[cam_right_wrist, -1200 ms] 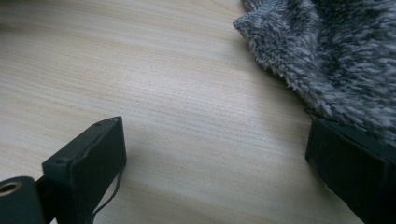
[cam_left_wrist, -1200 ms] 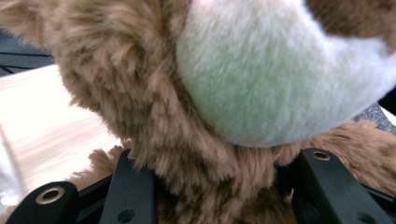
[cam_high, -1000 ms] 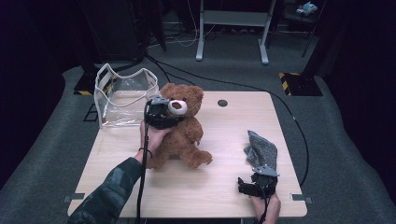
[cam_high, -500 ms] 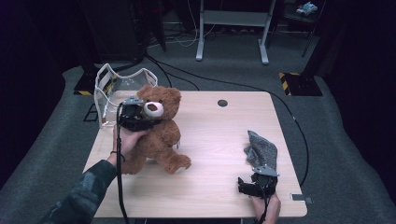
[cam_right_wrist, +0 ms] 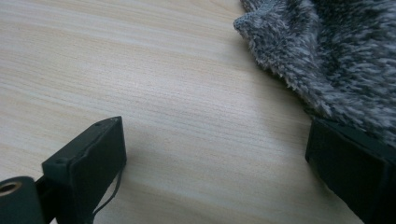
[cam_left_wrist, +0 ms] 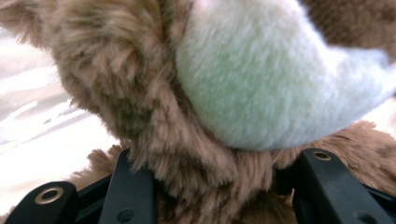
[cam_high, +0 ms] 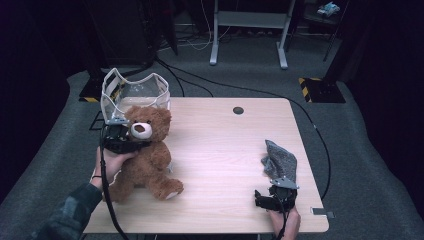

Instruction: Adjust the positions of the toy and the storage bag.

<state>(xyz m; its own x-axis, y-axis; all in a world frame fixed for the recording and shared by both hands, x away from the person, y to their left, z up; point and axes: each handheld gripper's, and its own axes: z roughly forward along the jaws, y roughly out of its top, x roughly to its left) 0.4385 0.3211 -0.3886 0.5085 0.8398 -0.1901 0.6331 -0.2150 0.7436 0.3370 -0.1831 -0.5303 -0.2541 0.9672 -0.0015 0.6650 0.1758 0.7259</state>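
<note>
The left tongs (cam_high: 131, 142) pinch the teddy bear (cam_high: 145, 155) at its neck, just beside the clear bag (cam_high: 131, 90) on the counter (cam_high: 220, 145), apparently not yet bagged, while the right tongs (cam_high: 272, 192) rest spread beside the grey cloth (cam_high: 279, 159).

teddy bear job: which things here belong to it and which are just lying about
In the job:
left gripper, clamped on the teddy bear
clear plastic bag just behind the bear

Lying about:
grey fuzzy cloth
right gripper, open on the wooden table
</note>
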